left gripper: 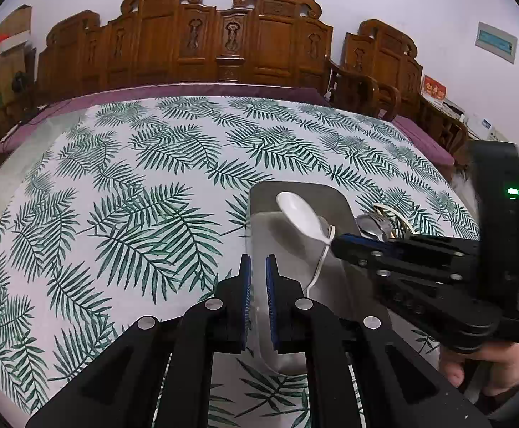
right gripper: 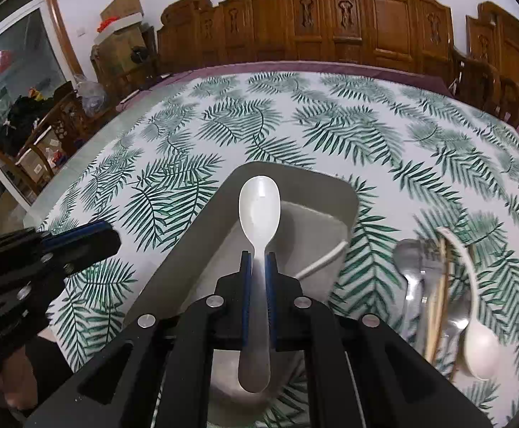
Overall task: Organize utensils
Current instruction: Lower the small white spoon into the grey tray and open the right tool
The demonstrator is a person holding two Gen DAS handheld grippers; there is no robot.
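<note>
Pointing bowl-forward, white spoon [right gripper: 259,210] lengthwise

Leaf-print tablecloth [left gripper: 145,192], white with green fronds, covering the table. Grey tray [left gripper: 334,199], rectangular with rounded corners, lying on the cloth right of centre. Left gripper [left gripper: 258,278], black with blue pads, jaws a narrow gap apart around the tray's near left rim. Right gripper [left gripper: 337,242], entering from the right, clamped on a white spoon [left gripper: 300,214] held over the tray, bowl pointing away. Metal cutlery [left gripper: 375,228] heaped just beyond the right gripper, partly hidden. Carved wooden bench [left gripper: 220,39] against the far wall.
</note>
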